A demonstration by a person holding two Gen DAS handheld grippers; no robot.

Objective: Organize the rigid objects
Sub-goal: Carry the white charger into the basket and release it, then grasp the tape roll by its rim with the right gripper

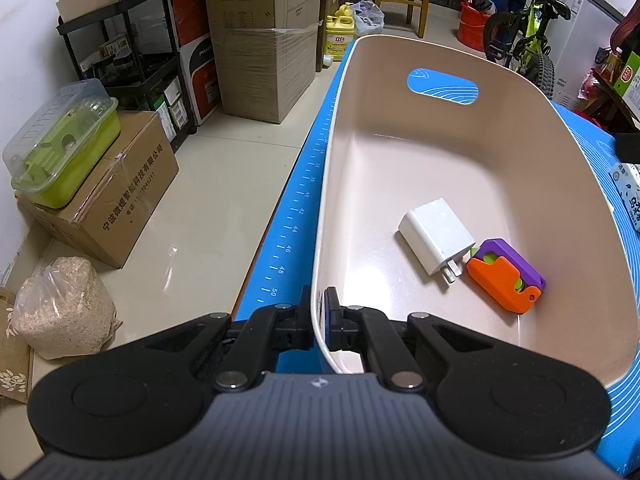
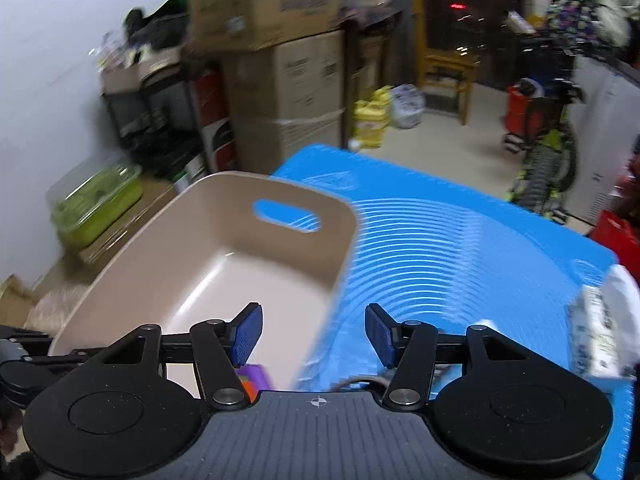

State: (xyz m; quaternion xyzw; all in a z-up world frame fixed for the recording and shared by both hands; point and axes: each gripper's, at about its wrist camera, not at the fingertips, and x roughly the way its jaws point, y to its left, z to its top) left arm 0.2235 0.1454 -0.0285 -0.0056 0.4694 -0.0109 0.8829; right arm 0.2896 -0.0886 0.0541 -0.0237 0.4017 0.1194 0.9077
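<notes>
A beige plastic bin [image 1: 520, 128] stands on a blue mat [image 1: 292, 216]. Inside it lie a white charger plug [image 1: 436, 236] and an orange and purple toy [image 1: 506, 274]. My left gripper [image 1: 318, 320] is shut on the bin's near rim, one finger inside and one outside. In the right wrist view, which is blurred, my right gripper [image 2: 314, 334] is open and empty above the bin's right wall [image 2: 340, 248] and the mat [image 2: 460, 240]. The purple toy [image 2: 252, 374] shows just below its left finger.
A white packet [image 2: 604, 320] lies on the mat at the right, also at the edge of the left wrist view [image 1: 630, 196]. Cardboard boxes [image 1: 260, 40], a green lidded box [image 1: 64, 148], a bag of grain [image 1: 66, 308] and a bicycle [image 1: 532, 40] stand on the floor around.
</notes>
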